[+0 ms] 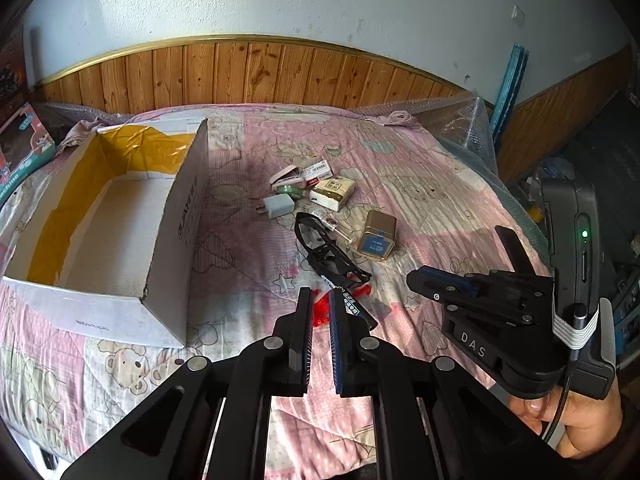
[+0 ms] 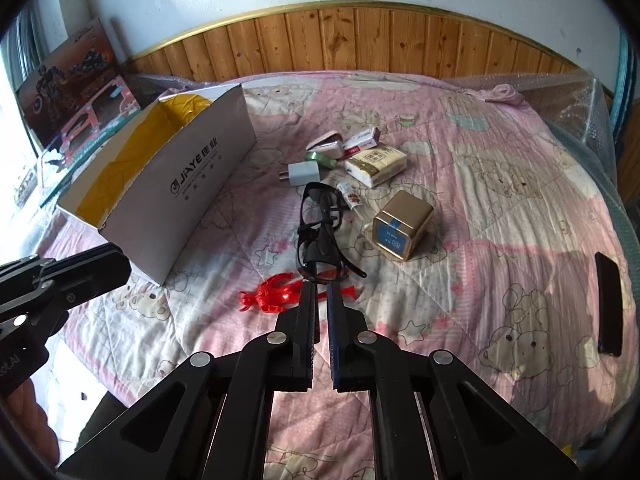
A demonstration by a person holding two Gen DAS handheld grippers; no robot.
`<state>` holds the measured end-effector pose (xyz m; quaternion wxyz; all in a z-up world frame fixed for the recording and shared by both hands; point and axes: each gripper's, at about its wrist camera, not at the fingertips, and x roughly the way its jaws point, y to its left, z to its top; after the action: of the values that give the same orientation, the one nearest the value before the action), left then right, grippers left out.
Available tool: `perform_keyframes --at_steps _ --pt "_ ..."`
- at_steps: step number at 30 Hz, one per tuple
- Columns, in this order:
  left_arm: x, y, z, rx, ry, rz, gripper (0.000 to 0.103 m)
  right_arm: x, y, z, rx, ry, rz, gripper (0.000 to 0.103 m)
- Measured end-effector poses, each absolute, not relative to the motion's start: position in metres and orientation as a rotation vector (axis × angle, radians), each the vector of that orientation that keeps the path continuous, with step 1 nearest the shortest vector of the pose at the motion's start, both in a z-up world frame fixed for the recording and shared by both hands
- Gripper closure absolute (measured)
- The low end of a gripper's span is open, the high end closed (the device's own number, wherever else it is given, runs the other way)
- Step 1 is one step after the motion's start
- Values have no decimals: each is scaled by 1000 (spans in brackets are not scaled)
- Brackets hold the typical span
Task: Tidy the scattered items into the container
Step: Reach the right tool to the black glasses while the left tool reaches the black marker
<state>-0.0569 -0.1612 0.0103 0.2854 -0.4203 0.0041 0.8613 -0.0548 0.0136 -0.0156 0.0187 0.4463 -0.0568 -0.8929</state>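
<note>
An open white cardboard box (image 1: 176, 216) (image 2: 208, 172) lined with yellow tape lies on the left of the bed. To its right are scattered black glasses (image 1: 328, 256) (image 2: 320, 232), a red toy figure (image 1: 322, 312) (image 2: 276, 296), a gold tin (image 1: 378, 236) (image 2: 402, 226), a white charger (image 1: 278, 206) (image 2: 304, 172), a tissue pack (image 1: 332, 192) (image 2: 376, 164), and a green tape roll (image 1: 290, 190). My left gripper (image 1: 321, 294) hovers over the red toy, jaws nearly together and holding nothing. My right gripper (image 2: 321, 285), also narrowly shut and holding nothing, points at the near end of the glasses.
A pink quilt (image 2: 480, 280) covers the bed. A black flat object (image 2: 608, 304) lies at its right edge. Toy boxes (image 2: 80, 92) stand behind the cardboard box. A wood-panelled wall (image 1: 260, 72) runs along the back. A hand (image 1: 576, 420) holds the right gripper's handle.
</note>
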Motion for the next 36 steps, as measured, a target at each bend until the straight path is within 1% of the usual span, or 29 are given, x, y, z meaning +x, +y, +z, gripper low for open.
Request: perform_keyframes --at_steps 4,8,10,11,12,13,14,15,16,17,18,19,22,26,31,36 --pt "-62 -156 -4 -1162 -6 2267 103 -59 23 -24 1397 -234 -2745 98" --pt "-70 -149 -15 -1204 -21 2234 103 -66 27 -28 1389 -264 -2724 98" --pt "-73 -144 -19 -1218 -11 2227 103 -69 29 -29 1372 -284 -2715 94" --pt "-75 -141 -21 -1226 -9 2224 103 -72 31 -30 1369 -298 -2704 94" --pt "-77 -139 -23 -1232 -5 2214 102 -74 33 -32 1368 -312 -2696 92" --pt "-80 -136 -25 -1245 2 2218 102 -77 34 -33 1368 -322 -2689 80" --pt "-84 -134 -27 -1260 9 2220 101 -81 35 -36 1369 -331 -2680 73" --pt "-88 -131 -30 -1272 23 2218 98 -84 37 -38 1372 -345 -2673 65" --pt "-91 -129 -32 -1284 47 2235 89 -88 38 -41 1378 -361 -2660 63" --pt "-95 -127 -34 -1288 74 2255 83 -93 39 -45 1389 -376 -2639 63" --pt "-98 -126 -35 -1288 100 2275 69 -98 40 -49 1400 -390 -2623 63" --pt "-101 -126 -37 -1289 122 2296 59 -102 40 -52 1410 -400 -2607 62" --pt "-109 -125 -42 -1293 166 2320 56 -117 39 -62 1442 -418 -2563 60" --pt "-119 -123 -51 -1320 192 2318 56 -135 40 -70 1471 -439 -2530 58" --pt "-130 -120 -63 -1358 175 2288 56 -157 42 -81 1518 -424 -2502 56" --pt "-139 -123 -75 -1386 109 2242 56 -184 43 -103 1603 -404 -2467 55"
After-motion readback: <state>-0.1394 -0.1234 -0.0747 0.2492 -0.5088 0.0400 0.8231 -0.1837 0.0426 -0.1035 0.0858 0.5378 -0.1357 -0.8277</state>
